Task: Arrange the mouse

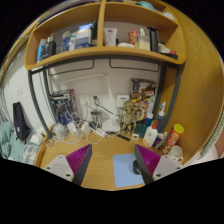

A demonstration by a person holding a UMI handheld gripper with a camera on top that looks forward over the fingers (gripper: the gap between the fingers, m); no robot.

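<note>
Gripper view: the gripper (112,163) is held spread and empty above a wooden desk (100,172), a light blue mouse pad (126,168) lying between its fingers, with bottles (152,131) at far right and shelves (105,52) beyond. No mouse can be seen. A search step is judged in hand; next, the mouse must be located.

Bare wooden desk surface (100,165) lies between the parted fingers; cluttered bottles (152,130) crowd its far right edge.
</note>
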